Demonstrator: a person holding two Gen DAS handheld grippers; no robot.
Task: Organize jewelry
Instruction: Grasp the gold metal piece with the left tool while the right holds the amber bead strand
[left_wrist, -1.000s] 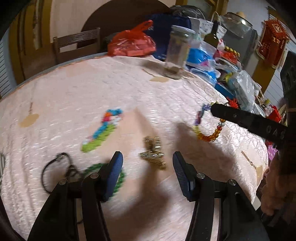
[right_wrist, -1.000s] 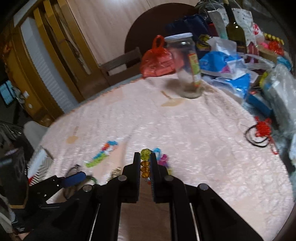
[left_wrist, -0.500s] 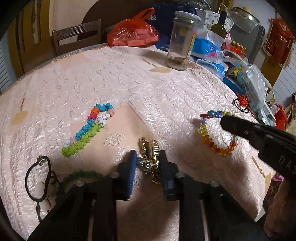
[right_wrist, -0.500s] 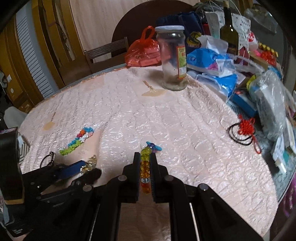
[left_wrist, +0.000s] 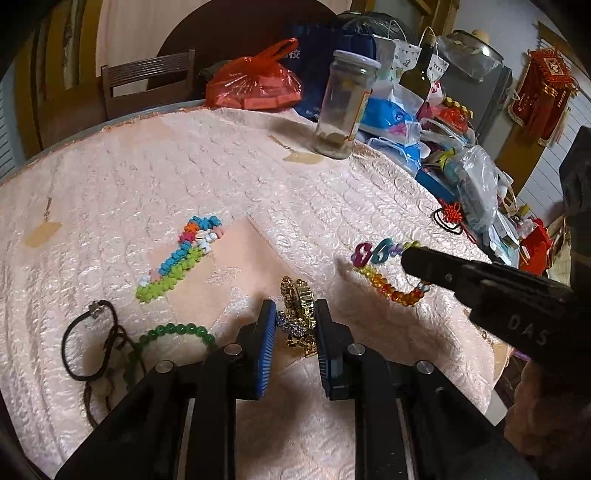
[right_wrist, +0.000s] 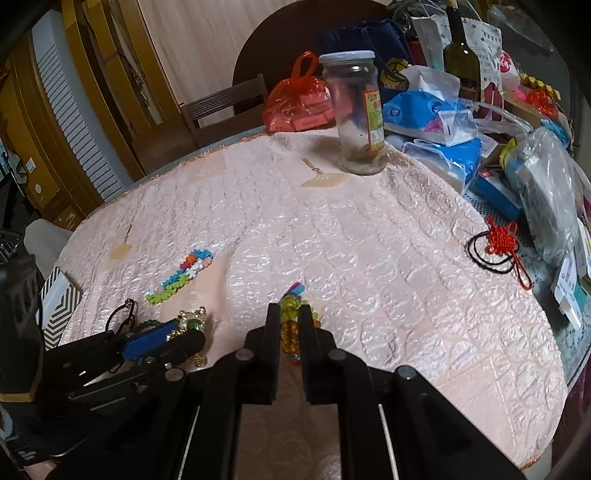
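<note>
My left gripper (left_wrist: 293, 314) is shut on a gold and rhinestone bracelet (left_wrist: 297, 314) low over the pink tablecloth (left_wrist: 221, 166); it also shows in the right wrist view (right_wrist: 188, 323). My right gripper (right_wrist: 288, 314) is shut on a bracelet of yellow, orange and coloured beads (right_wrist: 290, 325), which hangs from it in the left wrist view (left_wrist: 388, 273). A flower-bead bracelet (left_wrist: 181, 254), a green bead bracelet (left_wrist: 177, 330) and a dark cord bracelet (left_wrist: 92, 343) lie on the cloth to the left.
A glass jar (right_wrist: 356, 110) stands at the back. Bags, a wine bottle (right_wrist: 461, 62) and packets crowd the back right. A red knot charm (right_wrist: 500, 240) lies at the right. A striped box (right_wrist: 59, 299) sits at the left edge.
My left gripper closed around the gold bracelet and now grips it. My right gripper kept its hold on the beaded bracelet and drew back a little toward me.
</note>
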